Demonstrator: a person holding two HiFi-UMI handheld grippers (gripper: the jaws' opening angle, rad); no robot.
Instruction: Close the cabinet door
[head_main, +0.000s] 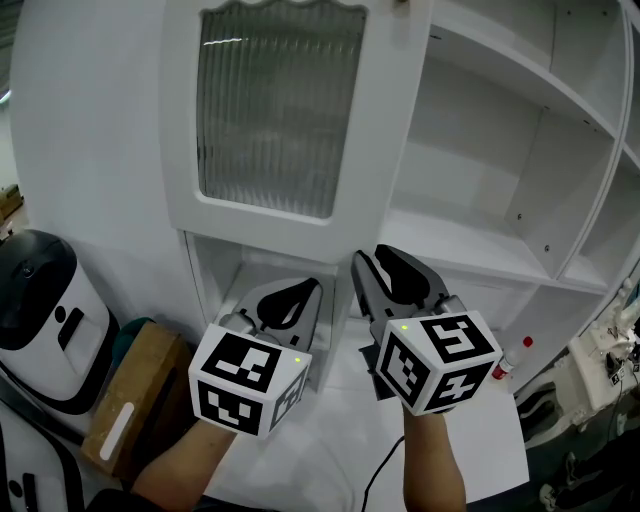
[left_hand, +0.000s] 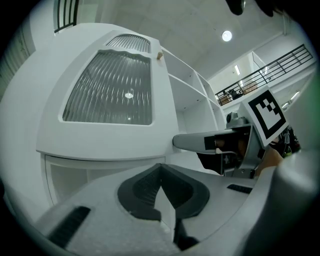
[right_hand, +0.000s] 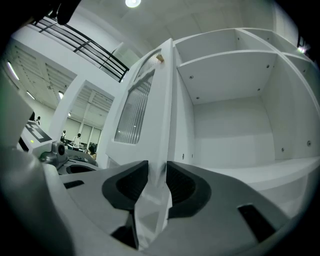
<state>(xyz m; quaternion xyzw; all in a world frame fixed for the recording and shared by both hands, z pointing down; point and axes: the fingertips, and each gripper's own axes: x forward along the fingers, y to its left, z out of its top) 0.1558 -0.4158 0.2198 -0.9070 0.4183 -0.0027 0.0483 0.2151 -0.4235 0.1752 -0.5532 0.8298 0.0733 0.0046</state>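
The white cabinet door (head_main: 375, 150) with its ribbed glass pane (head_main: 275, 105) stands swung open in front of the cabinet's shelves (head_main: 480, 150). My right gripper (head_main: 385, 255) reaches to the door's lower free edge. In the right gripper view the door's edge (right_hand: 162, 115) runs between the jaws of the right gripper (right_hand: 155, 170), and both pads lie against it. My left gripper (head_main: 305, 290) hovers just below the door's bottom rail, jaws shut on nothing. From the left gripper (left_hand: 161, 167) I see the door's face (left_hand: 100, 135) above and the right gripper (left_hand: 190, 141) beside it.
A white appliance with a dark top (head_main: 40, 310) and a cardboard box (head_main: 130, 400) stand at the lower left. A small bottle with a red cap (head_main: 512, 358) lies at the lower right. A black cable (head_main: 380, 470) trails beneath my right hand.
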